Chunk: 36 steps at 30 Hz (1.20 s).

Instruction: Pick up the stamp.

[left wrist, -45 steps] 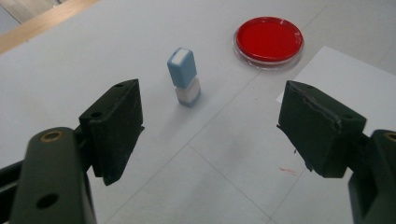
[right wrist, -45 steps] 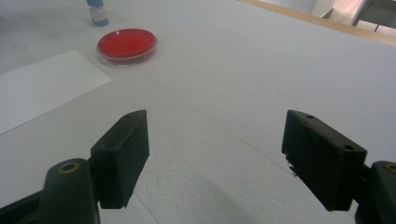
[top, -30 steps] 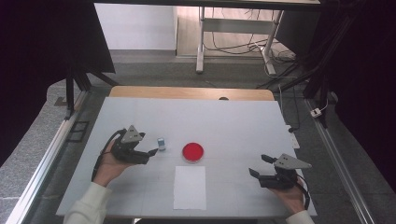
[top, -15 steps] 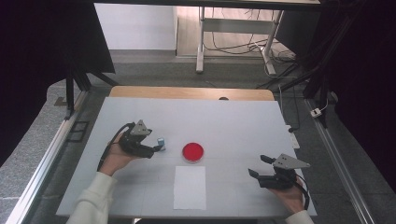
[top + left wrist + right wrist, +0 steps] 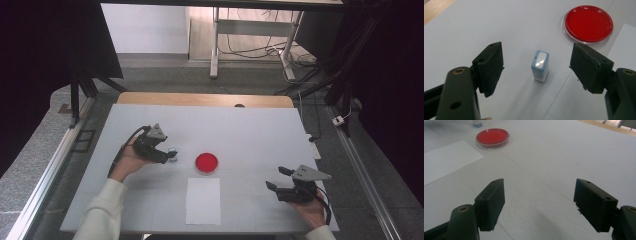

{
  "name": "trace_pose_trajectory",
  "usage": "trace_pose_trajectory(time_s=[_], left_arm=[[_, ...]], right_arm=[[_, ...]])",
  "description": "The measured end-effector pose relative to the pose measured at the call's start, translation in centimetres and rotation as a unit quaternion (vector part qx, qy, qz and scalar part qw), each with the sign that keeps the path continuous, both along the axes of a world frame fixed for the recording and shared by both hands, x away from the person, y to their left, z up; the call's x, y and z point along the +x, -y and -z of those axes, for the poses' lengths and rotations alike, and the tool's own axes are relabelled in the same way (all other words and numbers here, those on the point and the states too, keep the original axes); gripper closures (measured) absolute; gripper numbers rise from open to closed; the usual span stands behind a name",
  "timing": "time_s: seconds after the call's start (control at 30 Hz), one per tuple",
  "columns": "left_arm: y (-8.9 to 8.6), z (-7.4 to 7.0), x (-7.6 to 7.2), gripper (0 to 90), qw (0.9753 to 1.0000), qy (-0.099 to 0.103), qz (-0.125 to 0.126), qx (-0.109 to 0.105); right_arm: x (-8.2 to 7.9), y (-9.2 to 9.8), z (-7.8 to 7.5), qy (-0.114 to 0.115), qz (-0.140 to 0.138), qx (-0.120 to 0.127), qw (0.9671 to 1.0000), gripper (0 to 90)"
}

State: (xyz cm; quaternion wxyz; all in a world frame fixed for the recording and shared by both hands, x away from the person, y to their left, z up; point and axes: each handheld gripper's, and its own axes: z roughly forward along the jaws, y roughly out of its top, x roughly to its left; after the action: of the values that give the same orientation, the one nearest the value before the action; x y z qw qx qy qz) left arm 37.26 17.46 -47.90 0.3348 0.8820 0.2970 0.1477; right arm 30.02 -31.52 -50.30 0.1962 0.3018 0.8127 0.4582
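A small rectangular stamp block with a pale blue plastic body and a glossy white top point(image 5: 540, 65) is seen standing upright on the matt, pale grey worktop point(image 5: 250, 130). It is framed between the two black jaws of the left hand-held gripper point(image 5: 536, 66), which are spread wide with clear gaps on both sides, so nothing is gripped. The jaw pads are blocky, dull and slightly rough at their edges.

Just beyond the stamp block, a round, shallow dish of clear plastic filled with smooth red material point(image 5: 588, 23) is set flat on the worktop. Beside the dish, a plain white rectangular sheet of paper point(image 5: 203, 200) is laid flat, its near edge close to the person's side.

The right hand-held gripper point(image 5: 280, 178) is held low over the bare worktop, well apart from the dish and the paper, its jaws likewise parted and empty.
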Motion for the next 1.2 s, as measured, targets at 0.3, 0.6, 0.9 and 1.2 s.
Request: trace_pose_trajectory(time_s=[0.3,0.6,0.9,1.2], left_arm=[[0.6,0.9,0.3,33.7,0.9998,-0.008,0.012,0.012],[0.7,1.5,0.5,45.0,0.9997,-0.005,0.017,0.013],[0.9,2.2,0.6,54.2,0.9996,0.003,0.019,0.021],[1.0,2.2,0.5,66.0,0.9992,0.013,0.026,0.026]], right_arm=[[0.0,0.0,0.0,0.001,0.000,0.003,1.0000,25.2],[0.0,0.1,0.1,0.000,0.010,-0.007,0.9999,25.3],[0.0,0.1,0.1,-0.002,0.005,-0.006,1.0000,25.3],[0.0,0.2,0.2,-0.002,0.008,-0.007,0.9999,25.4]])
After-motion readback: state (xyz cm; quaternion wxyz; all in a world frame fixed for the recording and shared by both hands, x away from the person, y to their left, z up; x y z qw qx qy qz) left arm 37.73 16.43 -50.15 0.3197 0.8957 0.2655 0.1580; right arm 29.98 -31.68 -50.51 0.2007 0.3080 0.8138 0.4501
